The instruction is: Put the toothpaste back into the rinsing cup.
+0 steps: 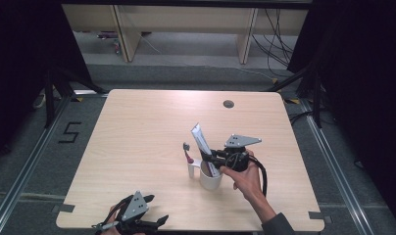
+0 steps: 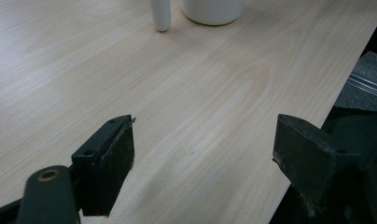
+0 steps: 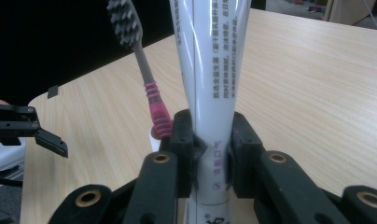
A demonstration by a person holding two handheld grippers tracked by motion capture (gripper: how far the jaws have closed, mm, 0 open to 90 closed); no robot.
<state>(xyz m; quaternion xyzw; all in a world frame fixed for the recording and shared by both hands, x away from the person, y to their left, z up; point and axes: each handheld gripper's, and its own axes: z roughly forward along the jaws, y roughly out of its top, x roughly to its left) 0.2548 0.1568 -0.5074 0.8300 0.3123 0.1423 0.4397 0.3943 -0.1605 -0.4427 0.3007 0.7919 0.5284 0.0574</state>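
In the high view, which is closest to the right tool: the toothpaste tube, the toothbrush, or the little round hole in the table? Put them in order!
From the right tool:
1. Toothpaste tube, clamped in its jaws, above the cup.
2. Toothbrush, just left, standing in the cup.
3. Round hole, near the table's far edge.

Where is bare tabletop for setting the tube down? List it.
Free: the table left of the toothbrush, out to its left edge, and the far strip near the round hole. Crowded: around the cup, where the right gripper holds the tube.

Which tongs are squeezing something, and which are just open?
The right tongs are squeezing the white toothpaste tube over the white cup. The left tongs gape open above bare table.
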